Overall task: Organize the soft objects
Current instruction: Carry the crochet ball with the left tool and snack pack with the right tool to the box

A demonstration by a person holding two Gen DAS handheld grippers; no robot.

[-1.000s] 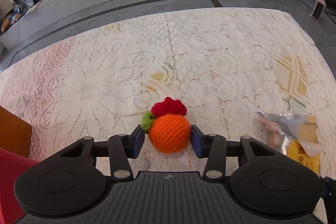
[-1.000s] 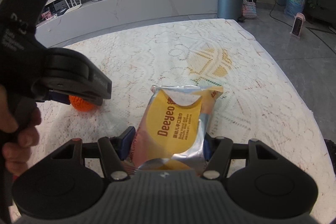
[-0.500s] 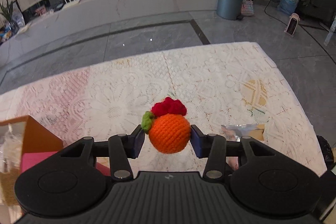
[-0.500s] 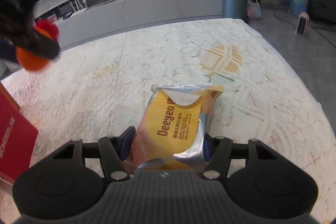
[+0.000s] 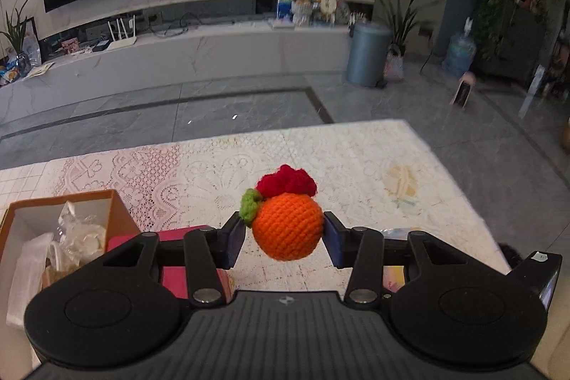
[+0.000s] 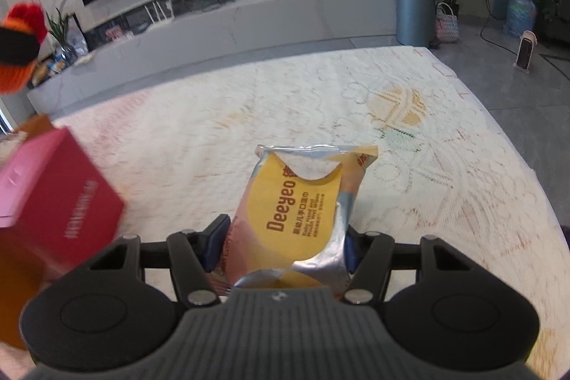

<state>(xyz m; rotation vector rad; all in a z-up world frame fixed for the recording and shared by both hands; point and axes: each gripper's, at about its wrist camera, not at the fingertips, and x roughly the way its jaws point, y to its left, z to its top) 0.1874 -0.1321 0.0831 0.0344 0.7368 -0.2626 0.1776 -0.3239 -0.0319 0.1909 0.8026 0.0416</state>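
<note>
My left gripper point(image 5: 285, 237) is shut on an orange crocheted ball point(image 5: 288, 226) with a red top and a green leaf, held high above the table. The ball also shows at the far left of the right wrist view point(image 6: 17, 66). My right gripper point(image 6: 285, 248) is shut on a yellow and silver Deeyeo wet-wipes pack point(image 6: 302, 212), lifted a little above the lace tablecloth point(image 6: 249, 116).
An open brown box point(image 5: 117, 212) holding clear plastic items stands at the table's left, with a red-pink box point(image 6: 60, 198) beside it. The tablecloth point(image 5: 356, 159) covers the table to its far and right edges. Beyond lie grey floor, a TV bench and a bin.
My left gripper has risen well above the table with the ball. My right gripper has lifted and moved left with the wipes pack, bringing the red-pink box close.
</note>
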